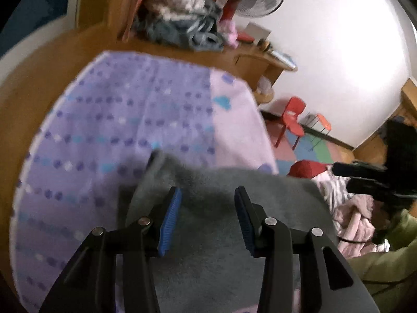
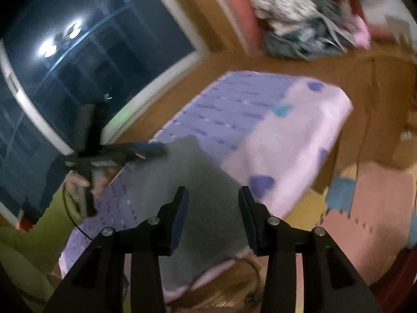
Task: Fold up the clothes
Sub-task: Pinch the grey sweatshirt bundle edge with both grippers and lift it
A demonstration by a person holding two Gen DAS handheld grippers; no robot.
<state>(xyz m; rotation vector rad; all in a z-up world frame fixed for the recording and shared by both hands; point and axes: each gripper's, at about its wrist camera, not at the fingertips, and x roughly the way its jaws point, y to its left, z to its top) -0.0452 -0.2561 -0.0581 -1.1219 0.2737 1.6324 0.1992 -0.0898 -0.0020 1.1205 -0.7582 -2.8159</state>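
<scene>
both grippers hang above a grey garment [image 1: 224,208] that lies spread on a purple dotted sheet [image 1: 104,120] covering the bed. the left gripper [image 1: 208,198] has its blue-padded fingers spread apart with nothing between them, poised over the near part of the garment. the right gripper [image 2: 213,195] also has its fingers apart and empty, over the garment's near right portion. seen from the right wrist, the left gripper sits at the garment's far left corner; whether it touches the cloth cannot be told. a heap of clothes [image 1: 182,23] lies on the wooden ledge beyond the bed. a red chair [image 1: 292,120] stands on the floor at right.
</scene>
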